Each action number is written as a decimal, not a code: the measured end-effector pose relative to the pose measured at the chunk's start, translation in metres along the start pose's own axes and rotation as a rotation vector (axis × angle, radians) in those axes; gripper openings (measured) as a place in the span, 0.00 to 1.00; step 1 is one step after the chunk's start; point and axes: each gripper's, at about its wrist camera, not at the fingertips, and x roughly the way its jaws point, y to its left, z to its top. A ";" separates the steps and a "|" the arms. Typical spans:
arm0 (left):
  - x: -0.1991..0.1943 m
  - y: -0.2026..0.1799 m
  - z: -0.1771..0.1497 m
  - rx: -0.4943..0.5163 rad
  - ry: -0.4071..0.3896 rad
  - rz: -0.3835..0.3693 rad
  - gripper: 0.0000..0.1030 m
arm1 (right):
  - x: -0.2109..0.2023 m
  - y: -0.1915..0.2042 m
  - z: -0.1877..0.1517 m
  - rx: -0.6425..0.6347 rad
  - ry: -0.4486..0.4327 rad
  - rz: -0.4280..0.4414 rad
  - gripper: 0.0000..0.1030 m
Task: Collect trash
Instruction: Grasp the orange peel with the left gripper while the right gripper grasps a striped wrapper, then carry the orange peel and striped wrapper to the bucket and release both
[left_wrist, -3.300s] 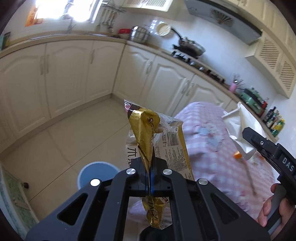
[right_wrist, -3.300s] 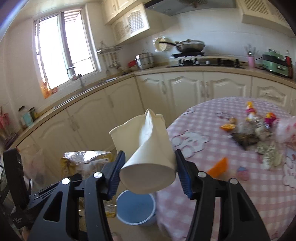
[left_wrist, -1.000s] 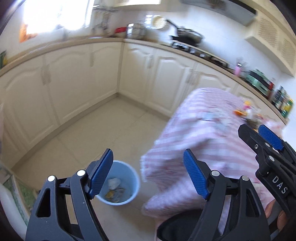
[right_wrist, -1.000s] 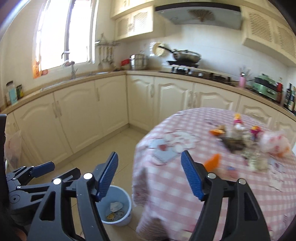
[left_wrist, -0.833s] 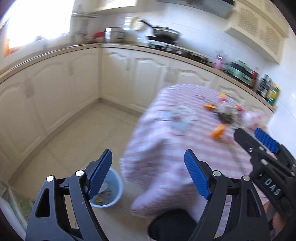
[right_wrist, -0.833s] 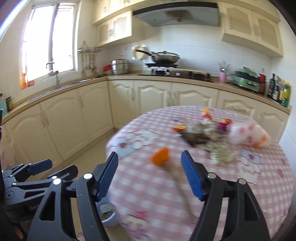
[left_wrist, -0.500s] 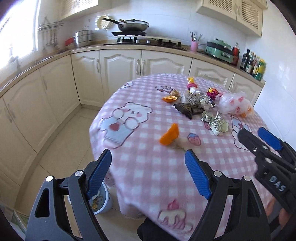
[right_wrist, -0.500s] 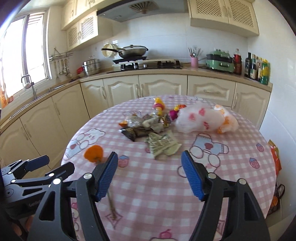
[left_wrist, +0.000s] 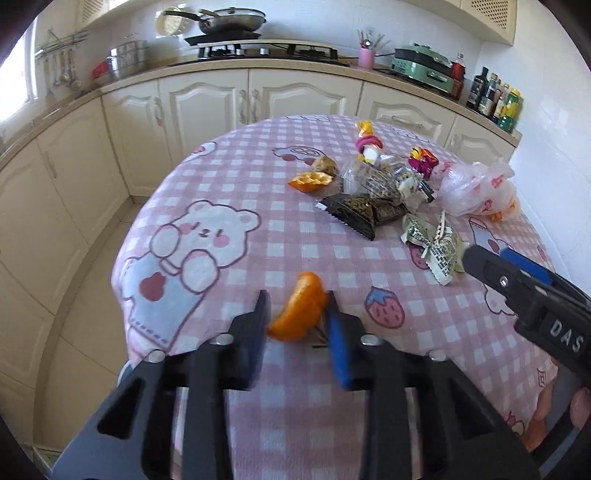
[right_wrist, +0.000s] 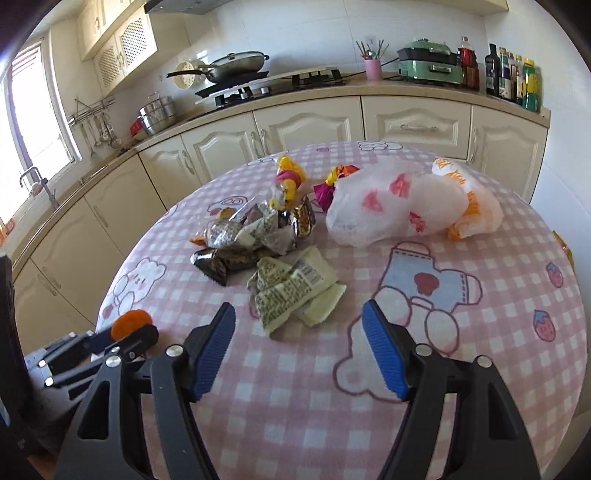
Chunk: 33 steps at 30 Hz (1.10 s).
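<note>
My left gripper has its jaws close around an orange peel lying near the front edge of the round table with the pink checked cloth; the peel also shows in the right wrist view. My right gripper is open and empty, hovering just short of a crumpled white printed wrapper. Beyond it lie a dark wrapper, a heap of foil and clear wrappers, candy wrappers and a white plastic bag.
Another orange peel lies at the far side of the pile. Cream kitchen cabinets and a counter with a stove and pan curve behind the table. The floor drops away left of the table edge.
Both grippers swung from the blue bin on the floor round to the table. The left jaws have narrowed around the orange peel. The right gripper has come closer to the white wrapper.
</note>
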 end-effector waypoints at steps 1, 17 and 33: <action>0.000 0.000 0.000 0.006 -0.008 -0.002 0.24 | 0.001 0.001 0.002 0.000 -0.008 0.001 0.68; -0.011 0.028 0.011 -0.060 -0.062 -0.076 0.23 | 0.049 0.006 0.021 0.003 0.111 -0.015 0.26; -0.060 0.075 -0.012 -0.146 -0.137 -0.058 0.23 | -0.016 0.078 0.003 -0.116 -0.012 0.148 0.20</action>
